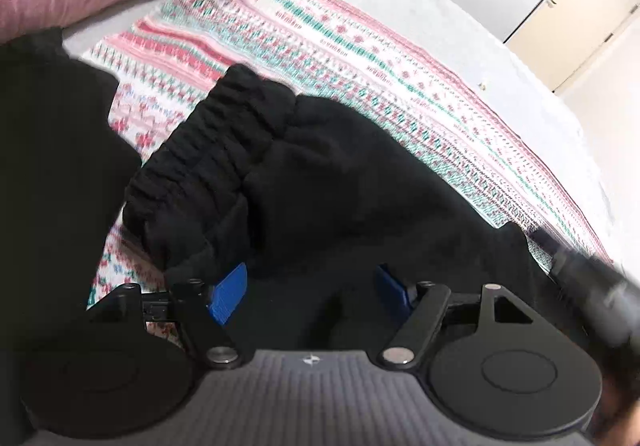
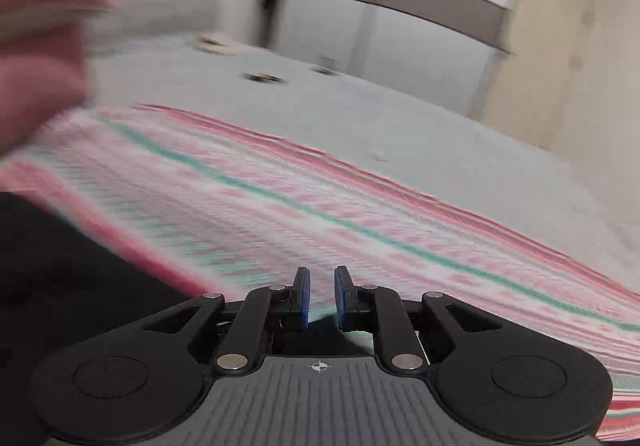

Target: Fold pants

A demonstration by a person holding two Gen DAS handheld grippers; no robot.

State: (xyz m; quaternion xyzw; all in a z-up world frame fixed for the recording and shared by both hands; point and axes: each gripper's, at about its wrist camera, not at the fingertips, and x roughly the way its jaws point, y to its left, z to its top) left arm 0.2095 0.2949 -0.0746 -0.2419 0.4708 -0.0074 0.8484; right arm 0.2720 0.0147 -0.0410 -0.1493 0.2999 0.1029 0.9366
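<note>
Blue pads (image 1: 226, 296) of the left gripper (image 1: 308, 292) stood spread wide over the black pants (image 1: 320, 174), bunched on the patterned blanket (image 1: 360, 58). Right gripper (image 2: 322, 296) hovered past the pants' edge, jaws nearly together, pinching nothing. Best play, by judgement: pinch the waistband (image 1: 200, 142) squarely, then lift evenly.

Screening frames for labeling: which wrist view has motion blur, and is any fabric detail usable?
Right wrist view: heavy motion smear across the patterned blanket and the background; only the right gripper is sharp. Left wrist view: mostly sharp, so the elastic waistband of the black pants is readable, with blur limited to a dark object at the right edge; fisheye curvature bends the bed edge.
</note>
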